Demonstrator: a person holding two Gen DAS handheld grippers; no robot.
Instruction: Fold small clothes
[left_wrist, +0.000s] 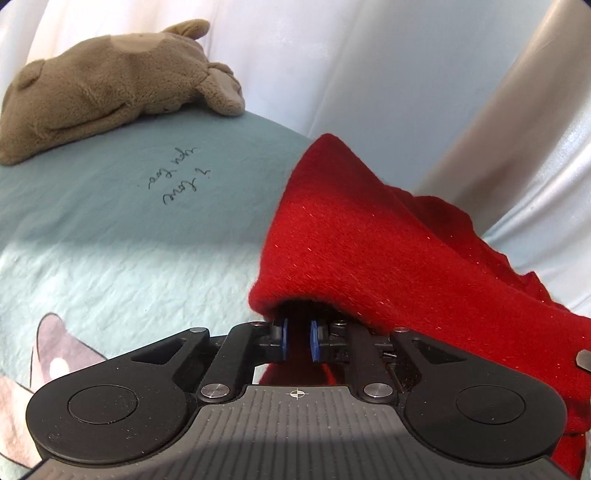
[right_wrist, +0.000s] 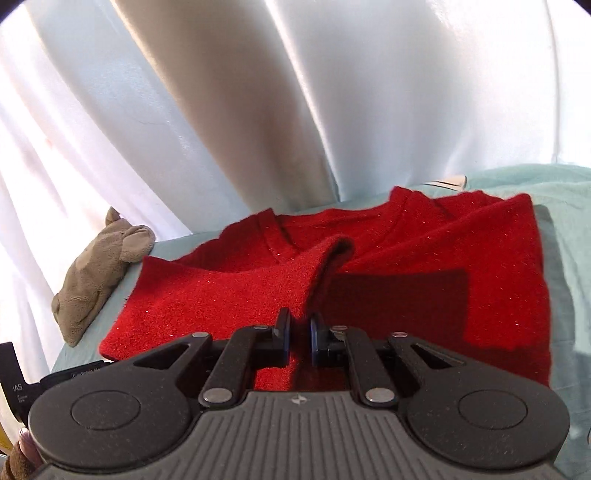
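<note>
On the pale blue bedsheet (left_wrist: 122, 236), the red sweater (left_wrist: 369, 251) serves as the landmark for everything else. In the left wrist view, a brown plush toy (left_wrist: 110, 81) lies well to the left of the sweater and farther back, resting on the sheet in front of the white curtain (left_wrist: 332, 66). Between the toy and the sweater, some dark handwriting (left_wrist: 177, 177) is printed on the sheet, and a pink and grey printed patch (left_wrist: 59, 354) sits at the sheet's near left edge. The left gripper (left_wrist: 297, 341) reaches under the near edge of the sweater; its blue-padded fingers (left_wrist: 283, 339) stand close together with a narrow gap showing between them, and the cloth drapes over their tips, so it cannot be told whether they pinch the fabric. The sweater rises in a red mound to the right of this gripper. In the right wrist view, the same toy (right_wrist: 99, 273) lies just beyond the sweater's left edge, and the sweater (right_wrist: 424, 266) is spread across the sheet (right_wrist: 569, 258) with its neckline toward the curtain (right_wrist: 240, 110). The right gripper (right_wrist: 298, 338) is pressed together on a fold of the sweater, which lifts in a ridge from the fingers up toward the neckline.
</note>
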